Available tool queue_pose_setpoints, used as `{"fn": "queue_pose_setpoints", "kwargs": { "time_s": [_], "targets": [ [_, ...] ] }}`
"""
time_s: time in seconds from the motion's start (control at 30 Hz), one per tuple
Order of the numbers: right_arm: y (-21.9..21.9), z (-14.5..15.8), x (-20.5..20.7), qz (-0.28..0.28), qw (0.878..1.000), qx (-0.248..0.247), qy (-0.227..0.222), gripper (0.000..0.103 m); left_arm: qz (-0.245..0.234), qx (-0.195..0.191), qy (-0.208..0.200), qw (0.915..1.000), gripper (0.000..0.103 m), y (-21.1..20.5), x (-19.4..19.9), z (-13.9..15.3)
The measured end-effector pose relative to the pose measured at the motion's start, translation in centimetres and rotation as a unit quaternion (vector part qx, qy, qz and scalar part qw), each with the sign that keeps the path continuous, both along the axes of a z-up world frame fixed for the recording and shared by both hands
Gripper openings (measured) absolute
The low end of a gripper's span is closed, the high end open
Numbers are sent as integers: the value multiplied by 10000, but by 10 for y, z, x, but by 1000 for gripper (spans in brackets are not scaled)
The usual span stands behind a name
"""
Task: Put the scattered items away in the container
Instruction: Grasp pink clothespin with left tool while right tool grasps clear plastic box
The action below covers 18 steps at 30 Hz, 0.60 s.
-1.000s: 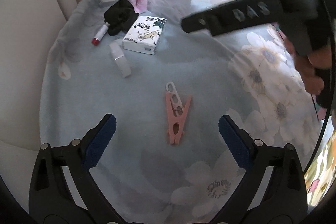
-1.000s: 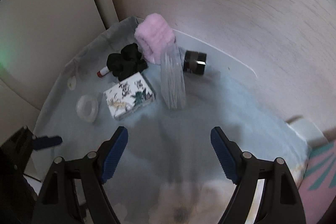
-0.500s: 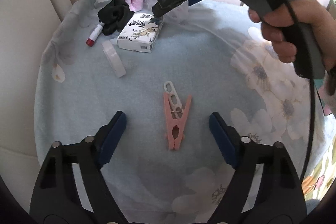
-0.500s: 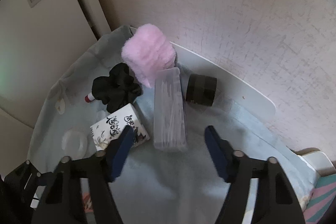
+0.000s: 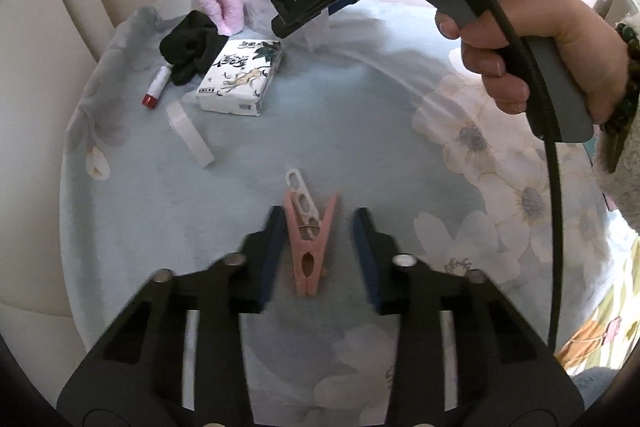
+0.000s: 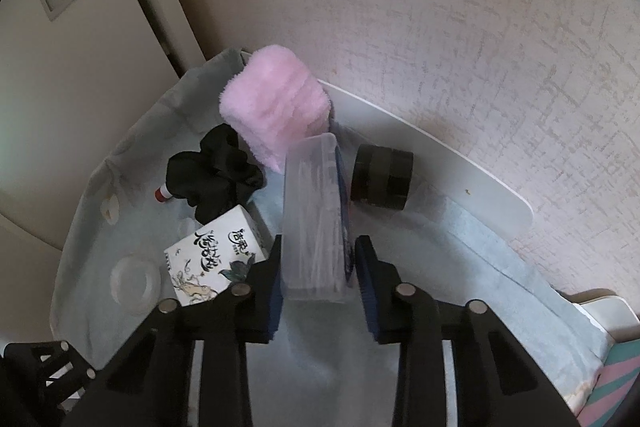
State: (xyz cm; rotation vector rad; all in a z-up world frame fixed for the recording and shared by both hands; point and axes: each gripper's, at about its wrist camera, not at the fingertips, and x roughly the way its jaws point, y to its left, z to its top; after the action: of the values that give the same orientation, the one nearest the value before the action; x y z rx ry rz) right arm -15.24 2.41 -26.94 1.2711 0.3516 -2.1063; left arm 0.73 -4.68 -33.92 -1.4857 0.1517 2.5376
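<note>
At the lower centre of the left wrist view, the left gripper straddles a pink clothespin lying on the flowered cloth; its left pad touches the pin's side while the right pad stands just clear, so the jaws are narrowed but not clamped. At the upper right of that view the right gripper, held by a hand, reaches toward the pile at the upper left. In the right wrist view the right gripper sits at lower centre with a clear box of swabs between its pads, both pads at the box's sides; whether it is gripping firmly I cannot tell. Left of the box lie a tissue pack, a black scrunchie, a lip balm and a tape roll; a pink towel stands behind and a dark jar to the right.
</note>
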Motion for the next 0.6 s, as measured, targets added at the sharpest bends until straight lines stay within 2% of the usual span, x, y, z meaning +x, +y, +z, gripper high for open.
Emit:
{"fn": "queue_pose_setpoints", "kwargs": {
  "time_s": [0.07, 0.33, 0.6],
  "targets": [
    [1, 0, -1, -39, 10000, 13, 37, 25, -20, 21, -1, 10000, 22, 3, 1, 0],
    [4, 9, 4, -87, 9998, -84, 175, 24, 114, 98, 33, 9999, 22, 8, 3, 4],
    [9, 30, 12, -152, 9993, -179, 279, 24, 242, 237, 165, 9993, 22, 16, 5, 27]
  ]
}}
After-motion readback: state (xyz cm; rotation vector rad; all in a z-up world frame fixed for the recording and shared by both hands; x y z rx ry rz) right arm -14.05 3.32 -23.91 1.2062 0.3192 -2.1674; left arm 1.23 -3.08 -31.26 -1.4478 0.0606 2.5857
